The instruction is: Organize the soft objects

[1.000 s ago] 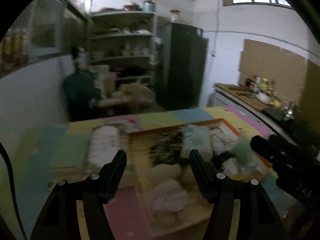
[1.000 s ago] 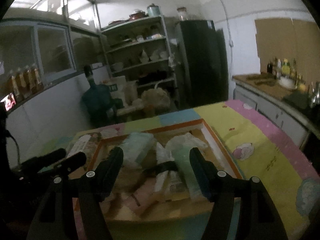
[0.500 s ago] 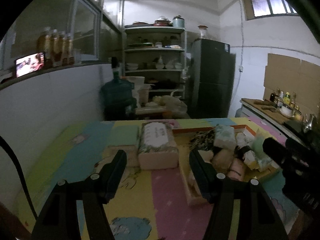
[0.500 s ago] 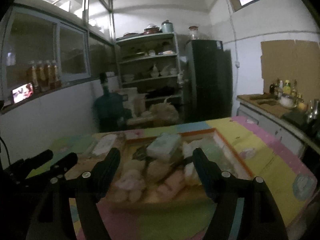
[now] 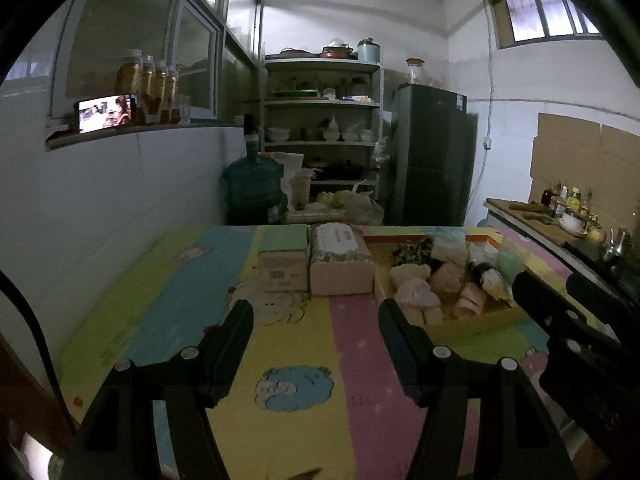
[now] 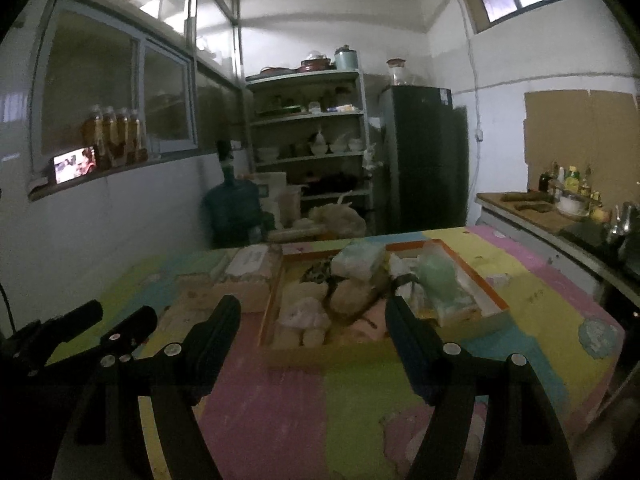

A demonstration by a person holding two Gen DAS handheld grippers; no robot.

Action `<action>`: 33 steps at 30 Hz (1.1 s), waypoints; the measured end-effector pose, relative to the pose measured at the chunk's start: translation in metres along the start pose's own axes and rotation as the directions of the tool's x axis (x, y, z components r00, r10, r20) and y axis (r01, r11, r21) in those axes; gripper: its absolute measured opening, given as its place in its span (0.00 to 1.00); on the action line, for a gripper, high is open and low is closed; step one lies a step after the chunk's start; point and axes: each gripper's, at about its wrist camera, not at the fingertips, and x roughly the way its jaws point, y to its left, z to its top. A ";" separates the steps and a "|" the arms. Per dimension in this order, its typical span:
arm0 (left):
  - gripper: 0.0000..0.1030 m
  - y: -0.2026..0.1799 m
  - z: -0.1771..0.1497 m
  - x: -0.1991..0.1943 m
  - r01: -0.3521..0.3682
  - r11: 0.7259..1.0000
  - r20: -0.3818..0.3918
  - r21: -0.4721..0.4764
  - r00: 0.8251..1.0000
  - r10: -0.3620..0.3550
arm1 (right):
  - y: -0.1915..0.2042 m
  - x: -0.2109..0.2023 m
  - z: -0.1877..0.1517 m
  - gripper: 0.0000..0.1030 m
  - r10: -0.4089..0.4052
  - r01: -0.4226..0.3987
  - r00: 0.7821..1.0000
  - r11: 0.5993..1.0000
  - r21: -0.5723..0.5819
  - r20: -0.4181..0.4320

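Dim white-walled kitchen: metal shelving [image 5: 322, 120], dark fridge [image 5: 430, 160], barred high window [image 5: 548, 8].

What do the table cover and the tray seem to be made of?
Table cover: probably soft matte foam or fabric, going by its pastel colour blocks and cartoon prints. Tray: looks like cardboard or thin wood, with flat tan walls and an orange rim; too dim to tell which.

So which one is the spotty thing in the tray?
Find the orange-rimmed tray on the colourful mat, right of the two boxes. The spotty thing lies in the tray's far corner nearest the boxes. It alone is dark with leopard-like spots; its neighbours are plain pale bundles.
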 end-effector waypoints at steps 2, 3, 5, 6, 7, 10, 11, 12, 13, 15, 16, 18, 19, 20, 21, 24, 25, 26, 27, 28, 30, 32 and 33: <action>0.63 0.002 -0.004 -0.011 0.006 1.000 0.012 0.004 1.000 -0.007 | 0.003 -0.010 -0.003 0.74 0.001 -0.001 1.000 1.000 0.002 0.006; 0.63 0.002 -0.005 -0.015 0.008 1.000 0.018 0.005 1.000 -0.008 | 0.005 -0.015 -0.005 0.74 0.001 -0.001 1.000 1.000 0.001 0.009; 0.63 0.004 -0.008 -0.026 0.013 1.000 0.031 0.004 0.999 -0.013 | 0.010 -0.025 -0.009 0.74 -0.003 0.003 1.000 1.000 -0.006 0.017; 0.63 0.004 -0.009 -0.031 0.013 1.000 0.036 0.002 0.999 -0.014 | 0.013 -0.031 -0.011 0.74 -0.008 0.008 1.000 1.000 -0.013 0.022; 0.63 0.006 -0.011 -0.034 0.013 1.000 0.039 -0.001 0.999 -0.013 | 0.015 -0.035 -0.013 0.74 -0.011 0.011 1.000 1.000 -0.016 0.025; 0.63 0.009 -0.015 -0.045 0.007 1.000 0.045 -0.007 0.999 -0.007 | 0.018 -0.049 -0.018 0.74 -0.014 0.014 0.999 1.000 -0.023 0.035; 0.63 0.010 -0.016 -0.049 0.007 1.000 0.048 -0.008 0.999 -0.007 | 0.018 -0.052 -0.019 0.74 -0.016 0.017 0.999 1.000 -0.024 0.037; 0.63 0.011 -0.018 -0.053 0.006 1.000 0.053 -0.009 0.999 -0.006 | 0.018 -0.056 -0.020 0.74 -0.019 0.020 0.999 0.999 -0.025 0.040; 0.63 0.011 -0.018 -0.055 0.004 1.000 0.056 -0.009 0.998 -0.004 | 0.019 -0.059 -0.021 0.74 -0.018 0.019 0.999 1.000 -0.025 0.043; 0.63 0.013 -0.018 -0.060 0.002 1.000 0.065 -0.010 0.998 -0.001 | 0.021 -0.064 -0.022 0.74 -0.012 0.013 0.999 1.000 -0.026 0.045; 0.63 0.014 -0.018 -0.062 0.001 1.000 0.069 -0.012 0.998 0.000 | 0.022 -0.066 -0.022 0.74 -0.014 0.016 0.999 0.999 -0.029 0.047; 0.63 0.015 -0.018 -0.066 -0.004 1.000 0.079 -0.019 0.997 0.006 | 0.025 -0.069 -0.020 0.74 -0.024 0.026 0.998 0.999 -0.034 0.054; 0.63 0.016 -0.017 -0.068 -0.008 1.000 0.084 -0.026 0.996 0.010 | 0.025 -0.070 -0.019 0.74 -0.029 0.031 0.998 0.999 -0.034 0.057; 0.63 0.017 -0.017 -0.069 -0.010 0.999 0.088 -0.032 0.996 0.013 | 0.025 -0.071 -0.019 0.74 -0.032 0.034 0.998 0.999 -0.033 0.059; 0.63 0.018 -0.016 -0.070 -0.013 0.999 0.092 -0.037 0.996 0.016 | 0.025 -0.072 -0.018 0.74 -0.033 0.035 0.998 0.999 -0.033 0.060; 0.63 0.019 -0.016 -0.071 -0.018 0.999 0.093 -0.038 0.995 0.021 | 0.026 -0.074 -0.018 0.74 -0.040 0.042 0.998 0.999 -0.034 0.057; 0.63 0.019 -0.016 -0.071 -0.018 0.999 0.091 -0.038 0.996 0.021 | 0.026 -0.074 -0.018 0.74 -0.040 0.042 0.998 0.999 -0.034 0.054; 0.63 0.019 -0.017 -0.071 -0.018 0.999 0.090 -0.037 0.996 0.021 | 0.025 -0.074 -0.018 0.74 -0.040 0.041 0.998 0.999 -0.033 0.052; 0.63 0.019 -0.017 -0.071 -0.019 0.999 0.090 -0.036 0.996 0.022 | 0.026 -0.074 -0.017 0.74 -0.040 0.041 0.998 0.999 -0.032 0.048; 0.63 0.019 -0.017 -0.071 -0.021 0.999 0.090 -0.035 0.996 0.024 | 0.025 -0.074 -0.017 0.74 -0.041 0.042 0.998 0.999 -0.032 0.047; 0.63 0.019 -0.016 -0.071 -0.019 0.999 0.091 -0.037 0.996 0.022 | 0.025 -0.074 -0.016 0.74 -0.043 0.044 0.998 0.998 -0.032 0.047; 0.63 0.019 -0.016 -0.071 -0.020 0.999 0.091 -0.036 0.996 0.023 | 0.025 -0.074 -0.016 0.74 -0.042 0.044 0.998 0.999 -0.033 0.045; 0.63 0.019 -0.016 -0.071 -0.020 0.999 0.091 -0.036 0.996 0.023 | 0.025 -0.074 -0.016 0.74 -0.042 0.044 0.998 0.999 -0.032 0.044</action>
